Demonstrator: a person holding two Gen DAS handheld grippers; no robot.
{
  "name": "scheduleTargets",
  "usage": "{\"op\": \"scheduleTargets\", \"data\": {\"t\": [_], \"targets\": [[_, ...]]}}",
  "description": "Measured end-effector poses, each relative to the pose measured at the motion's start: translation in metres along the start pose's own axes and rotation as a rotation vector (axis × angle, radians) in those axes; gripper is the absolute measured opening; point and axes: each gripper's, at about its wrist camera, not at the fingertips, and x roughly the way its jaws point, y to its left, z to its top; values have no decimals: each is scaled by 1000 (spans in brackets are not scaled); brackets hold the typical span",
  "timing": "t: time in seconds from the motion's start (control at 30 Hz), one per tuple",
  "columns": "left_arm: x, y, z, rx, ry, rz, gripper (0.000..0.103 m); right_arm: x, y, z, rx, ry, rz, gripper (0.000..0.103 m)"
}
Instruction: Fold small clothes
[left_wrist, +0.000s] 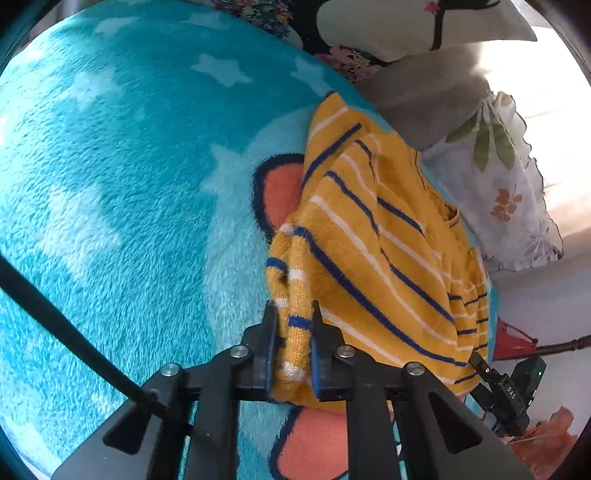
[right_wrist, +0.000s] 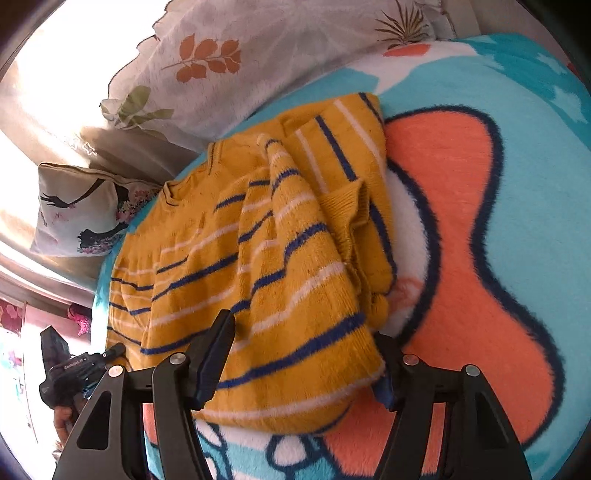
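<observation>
A small yellow sweater with blue and white stripes lies on a fluffy turquoise blanket. My left gripper is shut on a bunched sleeve or edge of the sweater. In the right wrist view the sweater lies partly folded, a sleeve laid across its body. My right gripper is open, its jaws wide on either side of the sweater's near hem, which lies between them on the blanket. The right gripper also shows at the left wrist view's lower right, at the sweater's hem.
A white pillow with leaf print lies just beyond the sweater. A second cushion with a dark figure print sits farther left. The blanket carries a large orange and navy pattern.
</observation>
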Motion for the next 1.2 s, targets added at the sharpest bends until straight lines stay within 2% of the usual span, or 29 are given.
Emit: {"op": "scheduleTargets", "data": {"t": [0.03,0.07,0.1,0.13,0.2,0.37,0.43,0.57,0.67,0.77,0.83,0.9,0.97,1.03,1.1,1.2], "targets": [[0,2,-1,-19,-4,-2,22,0,-2,2,9,2,-4,58],[-1,7,-2,-34,-1,-18,22,1,-6,3,24,11,0,39],[-1,8,-1,-39,-2,-28,17,2,-13,5,57,28,32,27],[-2,9,-1,-41,-4,-30,11,1,-18,5,84,37,61,25],[-12,13,-4,-53,-18,-50,11,-2,-25,4,123,48,106,20],[-50,8,-19,-25,-44,-79,10,-24,-27,-7,136,67,182,16],[-59,7,-30,-6,-46,-63,10,-33,-30,-14,142,73,197,16],[-46,15,-50,17,-31,60,10,-32,-38,-24,102,98,122,19],[-49,34,-53,-62,-28,55,14,-39,-48,-25,128,87,90,32],[-74,39,-56,-67,-92,79,20,-65,-51,-20,103,26,52,33],[-89,31,-54,-24,-136,116,31,-84,-48,-13,76,-36,11,33],[-97,18,-49,30,-162,119,48,-98,-39,-4,49,-86,12,33],[-97,-6,-41,107,-173,102,52,-99,-23,6,25,-107,47,33],[-91,-33,-33,205,-166,62,58,-86,-4,12,-13,-91,69,33],[-74,-58,-21,268,-149,62,60,-68,14,15,-58,-63,63,33],[-44,-75,1,293,-135,54,60,-37,38,21,-142,-24,31,33]]}}
